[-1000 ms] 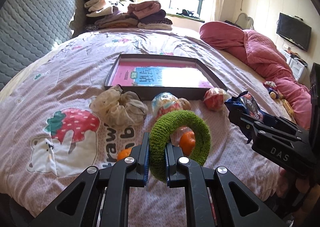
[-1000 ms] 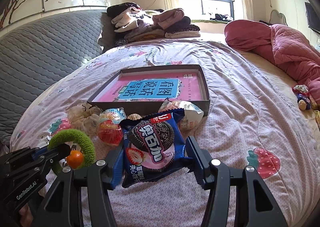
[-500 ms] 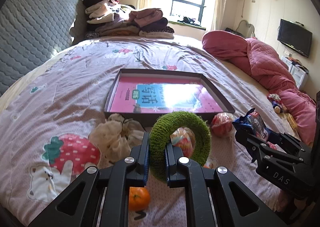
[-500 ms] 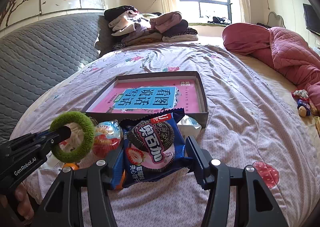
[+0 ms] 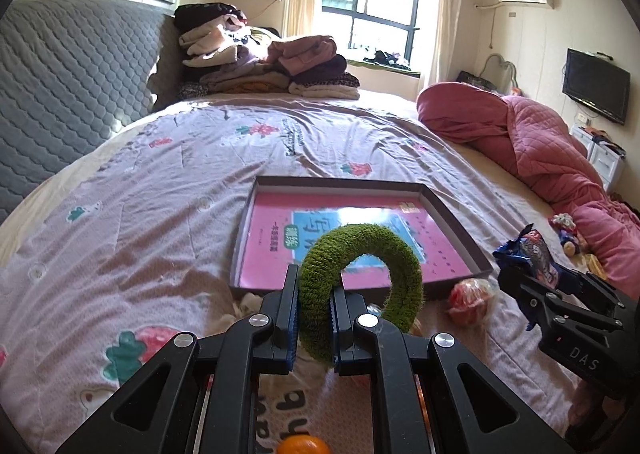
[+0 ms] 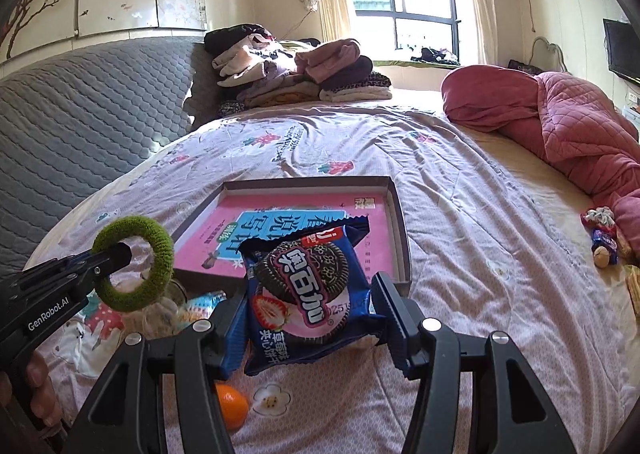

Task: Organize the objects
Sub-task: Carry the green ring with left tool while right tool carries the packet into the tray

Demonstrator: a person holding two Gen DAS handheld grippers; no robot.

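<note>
My left gripper (image 5: pixel 314 286) is shut on a fuzzy green ring (image 5: pixel 400 262) and holds it in the air just before the near edge of a shallow dark box (image 5: pixel 456 222) with a pink book inside. The ring also shows in the right wrist view (image 6: pixel 160 242). My right gripper (image 6: pixel 308 294) is shut on a blue cookie packet (image 6: pixel 308 286), held up near the box's near right corner (image 6: pixel 402 254). The right gripper with the packet shows at the right of the left wrist view (image 5: pixel 532 250).
On the bedspread below lie a red wrapped snack (image 5: pixel 468 296), an orange (image 6: pixel 230 404), a cream scrunchie (image 6: pixel 152 314) and another wrapped snack (image 6: pixel 200 306). Folded clothes (image 5: pixel 264 62) are stacked at the bed's far end. A pink quilt (image 5: pixel 540 150) lies right.
Both grippers have risen and moved forward toward the box, each still holding its object. The loose items on the bed have dropped lower in view.
</note>
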